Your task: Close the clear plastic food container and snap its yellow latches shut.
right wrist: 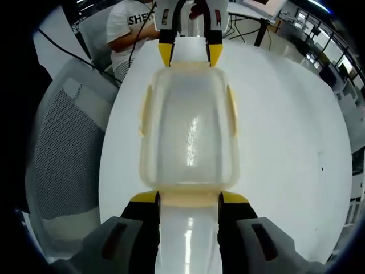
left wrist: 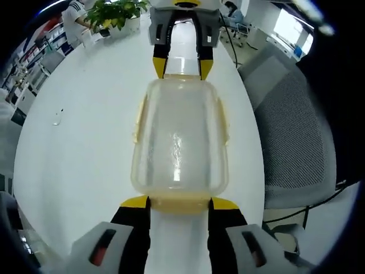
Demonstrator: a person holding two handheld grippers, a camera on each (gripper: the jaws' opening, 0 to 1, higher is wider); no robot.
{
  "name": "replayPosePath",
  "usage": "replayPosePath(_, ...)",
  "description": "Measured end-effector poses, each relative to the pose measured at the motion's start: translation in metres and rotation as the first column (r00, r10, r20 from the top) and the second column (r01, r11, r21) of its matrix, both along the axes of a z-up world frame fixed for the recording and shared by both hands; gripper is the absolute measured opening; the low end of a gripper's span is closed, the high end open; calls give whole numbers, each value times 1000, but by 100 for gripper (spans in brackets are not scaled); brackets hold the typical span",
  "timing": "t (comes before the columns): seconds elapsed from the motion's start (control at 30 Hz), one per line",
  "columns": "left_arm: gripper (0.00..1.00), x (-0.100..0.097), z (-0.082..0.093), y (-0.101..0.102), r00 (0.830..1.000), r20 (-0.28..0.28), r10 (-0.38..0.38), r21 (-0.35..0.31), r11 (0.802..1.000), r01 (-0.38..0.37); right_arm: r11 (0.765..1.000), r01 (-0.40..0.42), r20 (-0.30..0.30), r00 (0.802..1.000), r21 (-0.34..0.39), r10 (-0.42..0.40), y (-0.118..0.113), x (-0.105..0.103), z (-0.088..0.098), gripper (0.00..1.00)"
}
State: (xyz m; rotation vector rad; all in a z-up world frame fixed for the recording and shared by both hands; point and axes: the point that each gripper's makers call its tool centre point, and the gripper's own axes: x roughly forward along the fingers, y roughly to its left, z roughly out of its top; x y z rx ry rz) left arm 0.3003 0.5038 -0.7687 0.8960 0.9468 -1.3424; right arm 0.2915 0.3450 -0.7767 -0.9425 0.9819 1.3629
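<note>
Two grippers meeting at opposite ends of clear container (left wrist: pixel 179 148), lid seated, resting on white table (left wrist: pixel 85 142); left gripper (left wrist: pixel 179 206) jaws spread, tips touching near end latch (left wrist: pixel 179 203); right gripper (right wrist: pixel 189 200) likewise, open, at the other end latch (right wrist: pixel 189 198); side latches (right wrist: pixel 146 111) seeming undone; closing step apparently in hand; next move calling for pressing the end latches down.

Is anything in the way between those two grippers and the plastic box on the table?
Nothing visible. The left gripper sits right at one end of the clear container, the right gripper at the opposite end, each with open jaws either side of an end latch.
</note>
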Motion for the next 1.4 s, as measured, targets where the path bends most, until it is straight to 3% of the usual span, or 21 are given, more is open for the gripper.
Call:
replayPosePath(0.63,34,-6,7,-36,1000,-15,21,-1,1000,-21,1000,-16,-9,1000,8,16,-36,-4,6,36)
replayPosePath(1.4,34,-1,7,-100,1000,-24,6,6,1000,-6,1000,1,-18,1000,6,-1,-99,-3,6,36)
